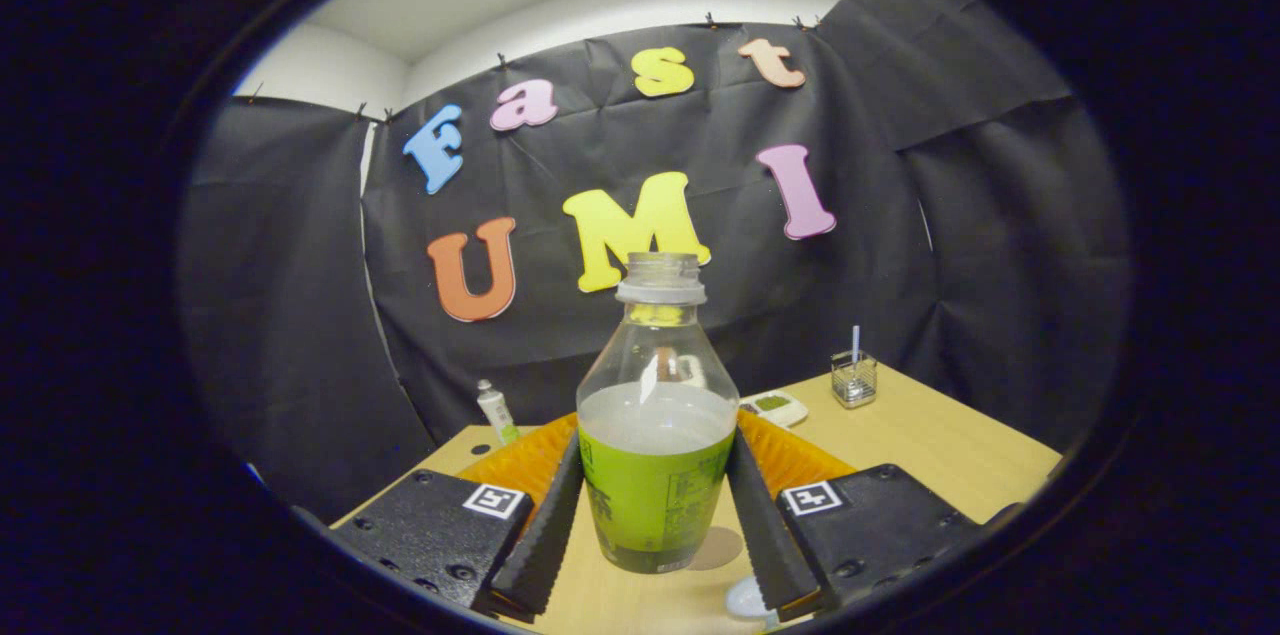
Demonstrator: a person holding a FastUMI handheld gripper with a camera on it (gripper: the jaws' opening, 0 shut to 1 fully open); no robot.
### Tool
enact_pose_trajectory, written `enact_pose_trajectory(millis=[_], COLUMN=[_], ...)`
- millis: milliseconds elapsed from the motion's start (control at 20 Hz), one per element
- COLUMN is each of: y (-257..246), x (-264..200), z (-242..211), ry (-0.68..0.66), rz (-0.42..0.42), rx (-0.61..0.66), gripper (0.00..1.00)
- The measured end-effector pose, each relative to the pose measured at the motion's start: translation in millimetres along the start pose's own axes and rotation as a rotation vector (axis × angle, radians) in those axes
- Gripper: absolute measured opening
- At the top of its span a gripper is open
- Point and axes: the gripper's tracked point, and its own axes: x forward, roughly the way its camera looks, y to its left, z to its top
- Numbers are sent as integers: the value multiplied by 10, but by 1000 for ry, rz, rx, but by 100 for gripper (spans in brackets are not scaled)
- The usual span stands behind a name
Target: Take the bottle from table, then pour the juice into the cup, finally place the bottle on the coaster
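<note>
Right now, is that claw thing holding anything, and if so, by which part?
Yes. The gripper holds the bottle, which stands uncapped between its two fingers. They press on either side of its lower body, at the green label, well below the neck.

My bottle (pixel 655 435) hides most of the orange mat (pixel 800 460); its label print is too small to read.

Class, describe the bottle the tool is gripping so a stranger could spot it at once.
Start at the wooden table. Between the tool's two fingers, which press its sides, stands the bottle, in front of an orange mat. It is clear, uncapped, green-labelled and half full, far bigger than the small white tube behind.
</note>
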Motion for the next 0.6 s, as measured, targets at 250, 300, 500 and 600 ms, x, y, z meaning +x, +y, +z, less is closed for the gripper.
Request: enact_pose_trajectory(millis=[250, 300, 500, 600], y=[-238, -232, -262, -260], x=[298, 390, 768, 893], z=[-337, -401, -661, -793], ry=[13, 16, 30, 39], rz=[-90, -95, -136, -155], rx=[-29, -33, -91, -131], gripper=[80, 80, 81, 81])
